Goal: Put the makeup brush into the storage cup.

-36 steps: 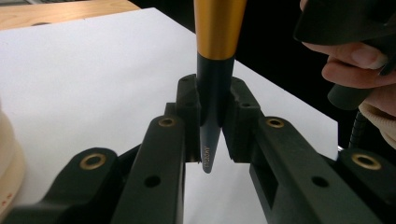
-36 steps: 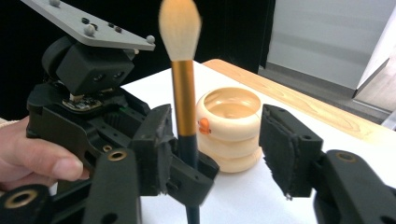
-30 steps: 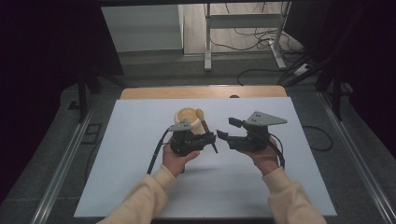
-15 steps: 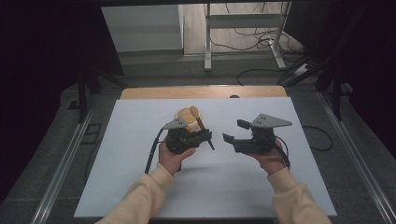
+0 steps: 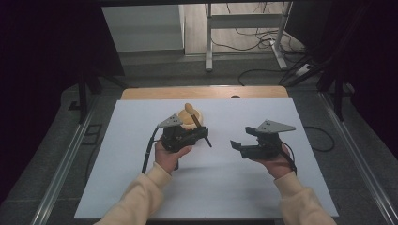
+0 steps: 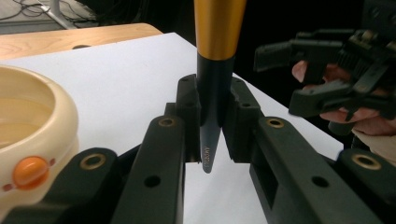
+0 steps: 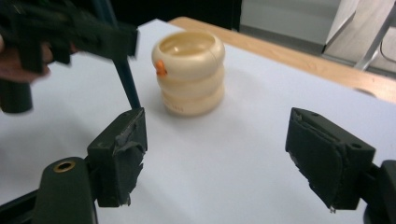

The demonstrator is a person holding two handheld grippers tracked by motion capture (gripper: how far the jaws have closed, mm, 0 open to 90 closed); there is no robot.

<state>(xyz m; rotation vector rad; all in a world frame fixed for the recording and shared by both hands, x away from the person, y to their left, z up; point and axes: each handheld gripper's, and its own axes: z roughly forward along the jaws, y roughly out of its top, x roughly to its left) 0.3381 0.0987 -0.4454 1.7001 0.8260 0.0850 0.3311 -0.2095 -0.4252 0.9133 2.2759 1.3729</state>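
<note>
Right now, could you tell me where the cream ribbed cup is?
The cream ribbed cup stands on the white table in the high view, left of centre, just beyond the left gripper.

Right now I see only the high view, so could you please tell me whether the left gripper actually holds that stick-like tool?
Observer: Yes, the left gripper is shut on the tool, clamped at its dark, pointed lower end.
Operator: Thank you. What is the part above the clamp like?
Observer: It is golden and widens upward.
Operator: And the right gripper?
Observer: The right gripper is open, holding nothing, and faces the cream ribbed container, which has a small orange knob.
</note>
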